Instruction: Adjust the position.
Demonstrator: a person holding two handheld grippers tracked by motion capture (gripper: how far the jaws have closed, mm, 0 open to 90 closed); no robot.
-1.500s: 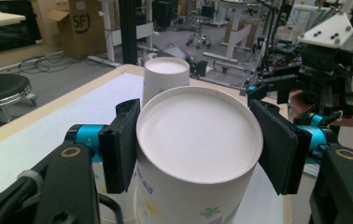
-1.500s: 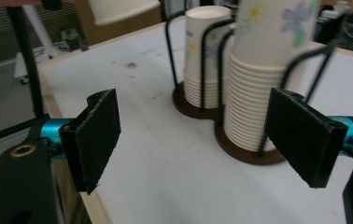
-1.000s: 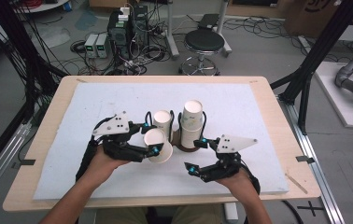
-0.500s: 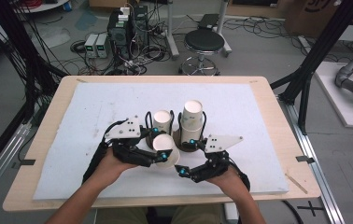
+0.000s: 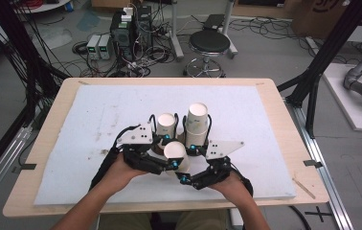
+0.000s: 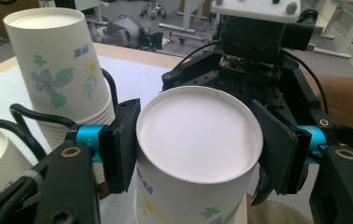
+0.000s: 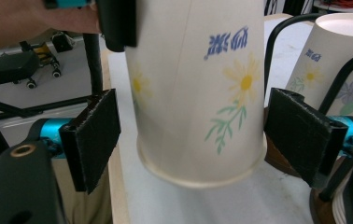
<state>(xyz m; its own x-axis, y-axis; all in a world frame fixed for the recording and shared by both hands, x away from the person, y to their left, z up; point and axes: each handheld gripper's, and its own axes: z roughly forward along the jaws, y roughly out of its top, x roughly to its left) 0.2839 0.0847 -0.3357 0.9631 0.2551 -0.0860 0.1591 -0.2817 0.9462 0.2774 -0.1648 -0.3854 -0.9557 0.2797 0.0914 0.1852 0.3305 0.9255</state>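
The left gripper point(image 6: 195, 149) is clamping the upturned cup point(image 6: 198, 140) while the right gripper point(image 7: 202, 144) is gaping around its rim, risking crushing it.

High view looks down from above the table; both gripper views sit close, sharing the upturned cup point(image 6: 198, 140)

The paper cup point(image 7: 198, 93) I held was white, printed with a yellow daisy, green stems and blue lettering. The stacked cups point(image 6: 58, 74) beside it carried a blue-violet flower with green leaves. My left gripper point(image 6: 193, 149) had black pads and turquoise fittings. A pale blue-white mat point(image 5: 97, 115) covered the light wooden worktop point(image 5: 284, 115).
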